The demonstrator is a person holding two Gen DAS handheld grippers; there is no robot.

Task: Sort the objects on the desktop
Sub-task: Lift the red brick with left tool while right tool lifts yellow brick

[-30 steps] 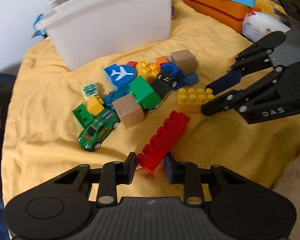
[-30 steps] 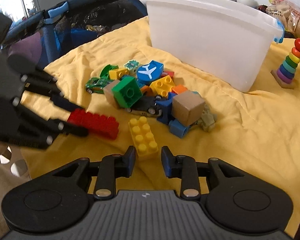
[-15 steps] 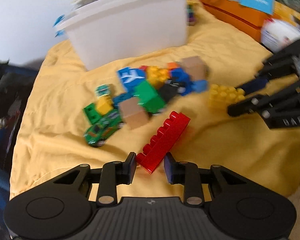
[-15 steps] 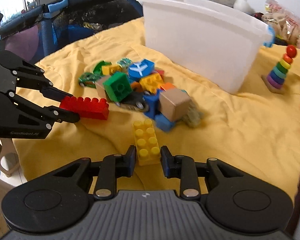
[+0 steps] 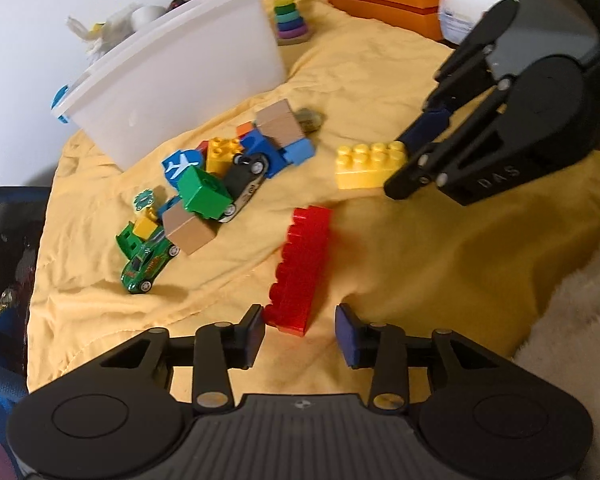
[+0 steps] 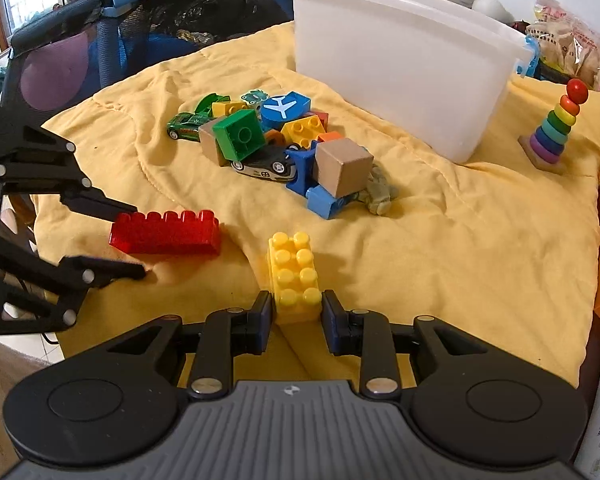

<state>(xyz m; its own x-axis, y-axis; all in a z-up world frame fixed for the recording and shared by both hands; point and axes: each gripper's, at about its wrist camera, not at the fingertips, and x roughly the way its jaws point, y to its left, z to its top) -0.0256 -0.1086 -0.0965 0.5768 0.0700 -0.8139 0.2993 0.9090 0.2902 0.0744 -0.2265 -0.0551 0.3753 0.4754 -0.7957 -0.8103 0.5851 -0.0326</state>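
My left gripper (image 5: pixel 300 330) is opening, its jaws now clear of the red brick (image 5: pixel 300 268) that lies between them on the yellow blanket (image 5: pixel 420 280). My right gripper (image 6: pixel 296 318) clamps the near end of the yellow brick (image 6: pixel 294 272), which also rests on the blanket. Beyond them, the pile of blocks and toy cars (image 6: pixel 276 144) sits unsorted in front of the white bin (image 6: pixel 400 60), whose inside I cannot see. I judge the sorting barely begun: two bricks drawn aside, the heap left.
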